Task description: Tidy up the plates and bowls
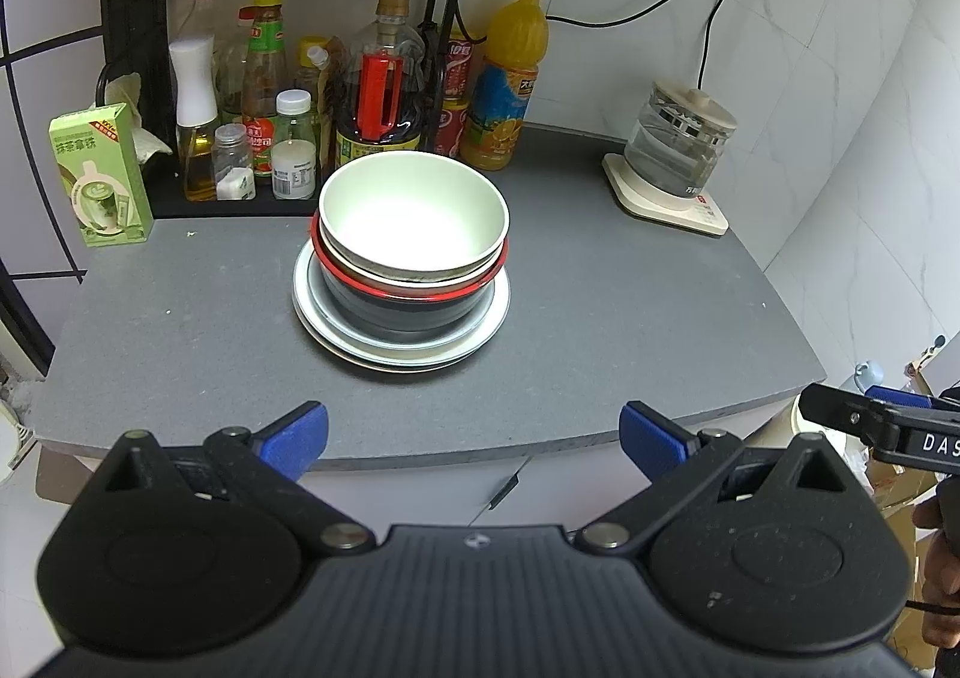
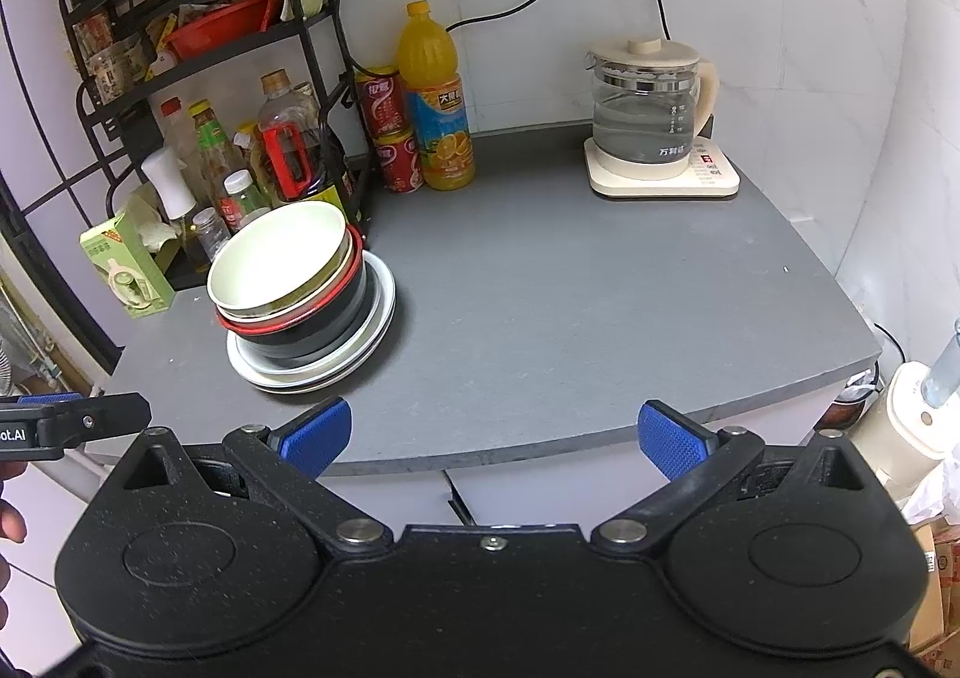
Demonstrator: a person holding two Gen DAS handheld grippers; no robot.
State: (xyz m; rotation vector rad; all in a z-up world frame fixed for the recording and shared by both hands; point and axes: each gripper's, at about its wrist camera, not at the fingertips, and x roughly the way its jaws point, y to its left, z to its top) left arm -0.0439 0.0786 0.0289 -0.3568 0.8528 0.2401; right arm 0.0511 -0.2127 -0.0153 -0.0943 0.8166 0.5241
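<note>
With both grippers' jaws spread empty, the top bowl (image 1: 414, 216) at twelve o'clock, probably slippery ceramic, suits a rim pinch.

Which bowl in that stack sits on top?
The white bowl; beneath it nest a red-rimmed bowl and a black bowl, on plates.

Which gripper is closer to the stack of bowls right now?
Left, by a little. The left gripper faces the stack of bowls head-on, jaws open, off the counter's front edge. The right gripper sits further right, also open; the stack is off to its left.
</note>
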